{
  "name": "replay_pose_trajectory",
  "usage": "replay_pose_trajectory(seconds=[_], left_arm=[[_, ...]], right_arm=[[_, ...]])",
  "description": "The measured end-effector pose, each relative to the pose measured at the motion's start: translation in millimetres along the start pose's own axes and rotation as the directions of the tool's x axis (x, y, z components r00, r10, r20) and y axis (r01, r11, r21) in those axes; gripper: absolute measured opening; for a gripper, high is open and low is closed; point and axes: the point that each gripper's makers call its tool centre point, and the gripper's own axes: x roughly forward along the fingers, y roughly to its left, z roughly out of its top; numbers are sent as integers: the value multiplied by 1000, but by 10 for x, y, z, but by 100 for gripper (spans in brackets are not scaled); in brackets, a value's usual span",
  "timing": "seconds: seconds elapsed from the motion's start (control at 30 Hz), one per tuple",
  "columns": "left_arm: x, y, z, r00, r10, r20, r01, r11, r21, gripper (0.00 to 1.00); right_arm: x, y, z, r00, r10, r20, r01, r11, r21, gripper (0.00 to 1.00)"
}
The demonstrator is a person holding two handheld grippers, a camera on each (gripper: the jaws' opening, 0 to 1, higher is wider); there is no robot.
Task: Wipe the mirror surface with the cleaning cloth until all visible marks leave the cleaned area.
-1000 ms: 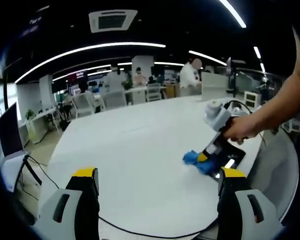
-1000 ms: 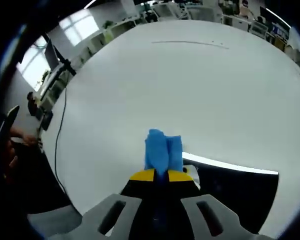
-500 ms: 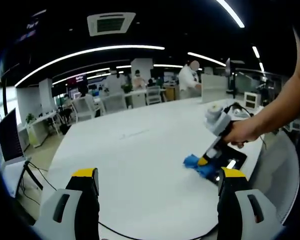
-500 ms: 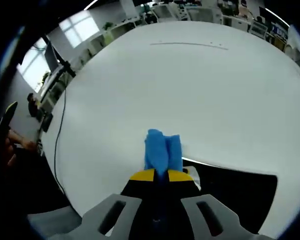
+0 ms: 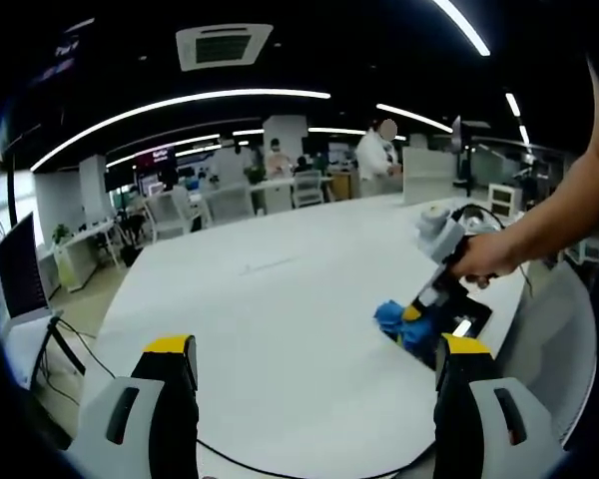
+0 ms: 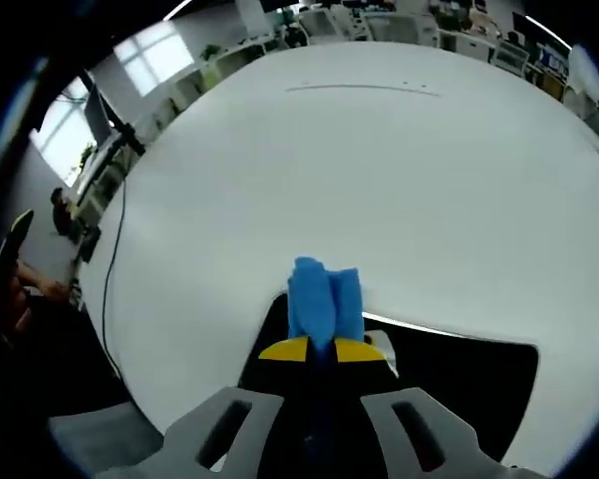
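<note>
Nearest in the right gripper view: the right gripper (image 6: pixel 322 349), with yellow-tipped jaws clenched on a crumpled blue cleaning cloth (image 6: pixel 322 299) that sticks out forward past the tips. Directly under and to the right of those tips, a flat dark rectangular mirror (image 6: pixel 459 374) lying on the round white table (image 6: pixel 379 170). Long axis of the mirror running away to the right of the jaws, so most of the glass is on that side of the cloth; the cloth itself sits at the mirror's left end, over the edge where glass meets table. Probably the coming stroke must go to the right along that axis. Whether the cloth is pressing on the glass or only just above it: cannot tell. No marks to be made out on the dark glass.

Further off, in the left gripper view: the left gripper (image 5: pixel 314 399) held back and high, jaws wide apart and holding nothing, well apart from the mirror (image 5: pixel 471 317). Clearly the right hand (image 5: pixel 482 261) is the nearer one. Seen from this side only: the steep downward tilt of the tool and the mirror's place close to the table's right rim. Beyond, a black cable (image 5: pixel 280 464) along the near table edge, then office desks and chairs (image 5: pixel 230 195).
</note>
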Motion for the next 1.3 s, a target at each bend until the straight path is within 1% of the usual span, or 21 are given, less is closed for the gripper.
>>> replay_pose_trajectory(seconds=[0.27,0.43,0.73,0.9,1.3], left_arm=[[10,6,11,1000,-4,1,4,1000,3,100],[18,12,29,1000,-2,5,2,1000,6,100],[50,-6,52,1000,-4,11,4,1000,6,100],[55,-24,32,1000,-8,8,8,1000,11,100],[64,-29,40,1000,-8,7,8,1000,9,100]], right_arm=[[-48,-43,-23,1000,-6,0,6,1000,10,1],[-95,-112,-46,1000,-11,-1,11,1000,20,1],[-114,-93,-59,1000,-15,2,15,1000,26,1],[-99,-102,-51,1000,-11,3,11,1000,26,1],[-94,-106,-46,1000,-10,-1,10,1000,25,1]])
